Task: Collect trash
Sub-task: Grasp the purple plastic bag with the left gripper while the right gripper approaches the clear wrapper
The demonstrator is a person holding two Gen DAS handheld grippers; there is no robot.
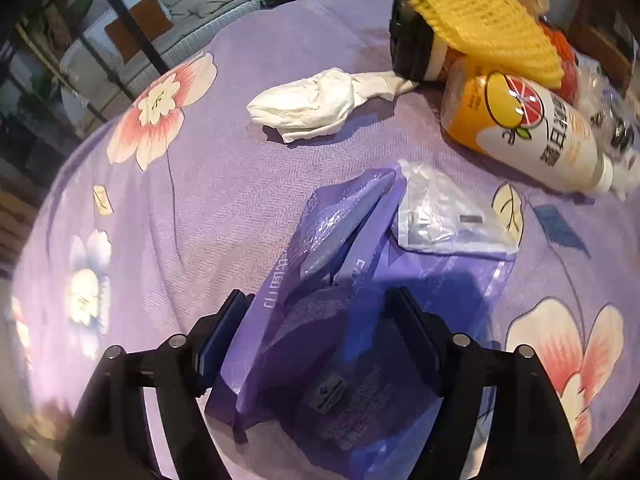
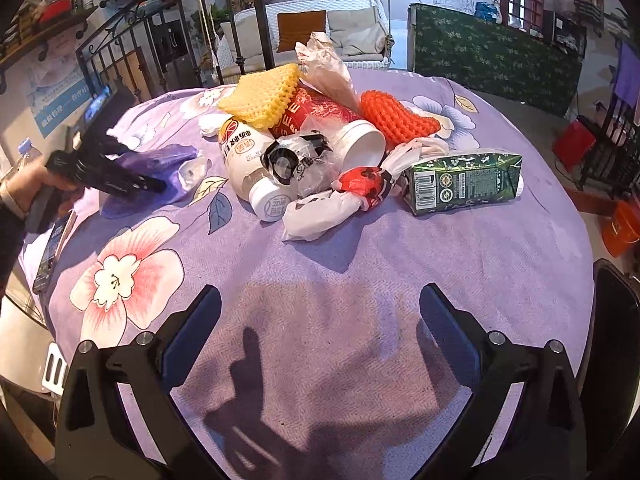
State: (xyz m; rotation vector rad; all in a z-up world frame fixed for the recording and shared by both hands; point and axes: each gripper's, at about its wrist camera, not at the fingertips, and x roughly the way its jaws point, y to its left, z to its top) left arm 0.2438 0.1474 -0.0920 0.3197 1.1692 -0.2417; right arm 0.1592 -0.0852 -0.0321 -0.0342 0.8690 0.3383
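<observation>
Two grippers work over the floral surface (image 2: 360, 256): the left gripper (image 1: 320, 332) straddles a purple wipes packet (image 1: 320, 320) near the surface's left edge, jaws spread, unclenched; the right gripper (image 2: 320, 320) hovers released before the central trash pile (image 2: 312, 140).

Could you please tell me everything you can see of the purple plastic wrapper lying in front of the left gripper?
The purple plastic wrapper is a glossy, crinkled, flattened film pouch with white lettering and a dark label with fine print. It lies on the purple floral tablecloth, its upper part folded into a shiny ridge. A clear plastic packet rests beside its far right corner. The left gripper straddles it with jaws apart; whether the pads touch it is unclear.
</observation>
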